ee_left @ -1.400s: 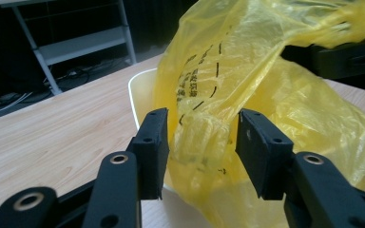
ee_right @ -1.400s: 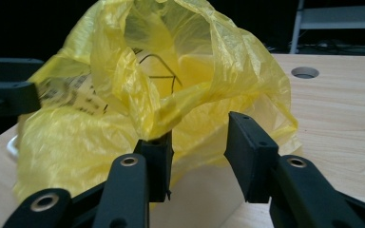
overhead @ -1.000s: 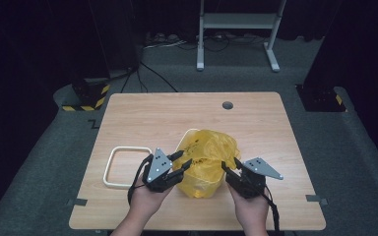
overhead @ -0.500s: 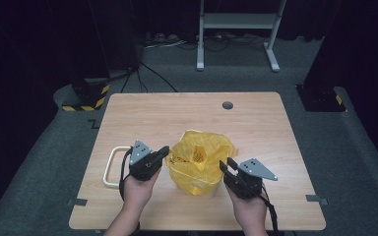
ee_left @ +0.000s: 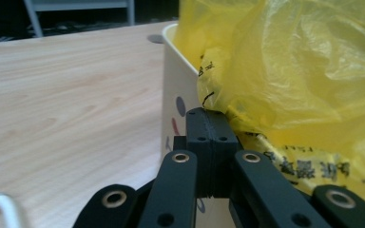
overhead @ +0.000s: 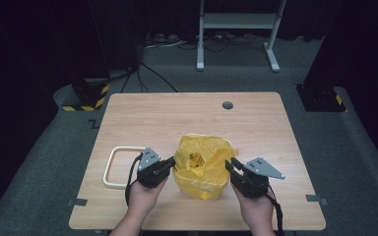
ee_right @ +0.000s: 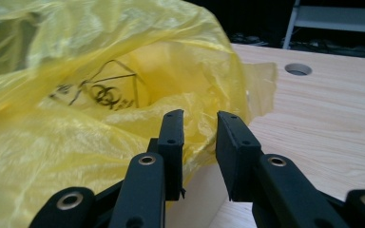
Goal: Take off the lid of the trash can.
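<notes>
Step in hand: fitting the yellow bag [overhead: 200, 164] as a liner over the white bin [ee_left: 178, 90], which sits near the front middle of the table [overhead: 177, 118], between both hands. Left gripper [overhead: 166, 166] is at the bag's left side, jaws fully together; the left gripper view puts the tips right at the bag's edge where it folds over the bin rim, but whether any film is pinched I can't tell. Right gripper [ee_right: 199, 118] is at the bag's right side, jaws narrow with a gap and just been closing, a fold of film between them, pads not clearly pressing yet. Next move, as I judge it: right needs to finish the pinch, then both pull the edge outward and down over the rim, evenly so the bin doesn't tip. High view gives the layout plus a white frame [overhead: 115, 167] lying left of the left hand; bin wall is mostly hidden there. Left gripper view shows the wall with coloured dots. Right gripper view shows black print on the bag and the table's hole [ee_right: 298, 69].
</notes>
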